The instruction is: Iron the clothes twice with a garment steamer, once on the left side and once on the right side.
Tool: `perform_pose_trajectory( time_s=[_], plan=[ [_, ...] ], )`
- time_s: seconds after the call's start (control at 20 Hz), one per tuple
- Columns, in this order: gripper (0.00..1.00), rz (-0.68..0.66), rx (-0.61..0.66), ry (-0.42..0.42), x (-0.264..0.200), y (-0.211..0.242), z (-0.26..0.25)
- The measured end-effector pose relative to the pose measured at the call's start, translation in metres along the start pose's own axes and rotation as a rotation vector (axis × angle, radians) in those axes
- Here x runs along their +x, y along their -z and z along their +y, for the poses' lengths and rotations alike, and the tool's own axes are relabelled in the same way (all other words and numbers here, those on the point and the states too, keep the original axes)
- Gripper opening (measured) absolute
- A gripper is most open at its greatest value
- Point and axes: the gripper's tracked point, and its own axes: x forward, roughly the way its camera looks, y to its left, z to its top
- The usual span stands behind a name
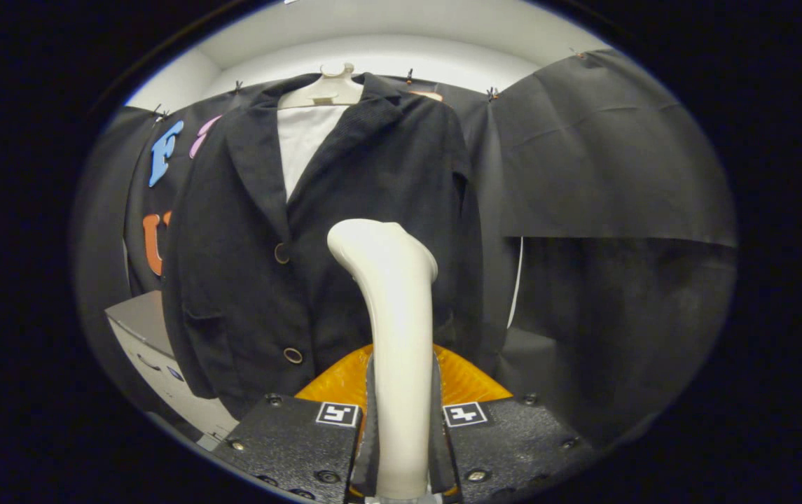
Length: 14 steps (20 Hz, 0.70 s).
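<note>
A dark jacket hangs on a white hanger against the booth wall, with a white shirt showing at its open collar and two round buttons down its front. My gripper is shut on the handle of a cream garment steamer, both fingers pressing its sides. The steamer rises upright between the fingers, and its head ends in front of the jacket's right half, beside the upper button. Whether the head touches the cloth I cannot tell. An orange part of the steamer shows just behind the fingers.
A white cabinet with a grey top stands low at the left, partly behind the jacket's hem. Black cloth hangs as the wall to the right. A white ceiling lies above the hanger.
</note>
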Motion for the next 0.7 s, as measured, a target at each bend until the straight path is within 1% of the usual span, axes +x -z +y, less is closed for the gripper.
perform_pose_trajectory(
  time_s=[0.2,0.5,0.7],
  plan=[
    [0.3,0.034,-0.021,0.002,-0.004,0.028,0.003],
    [0.31,0.11,-0.047,0.028,-0.013,0.068,-0.004],
    [0.31,0.127,-0.072,0.022,-0.021,0.084,-0.001]
  ],
)
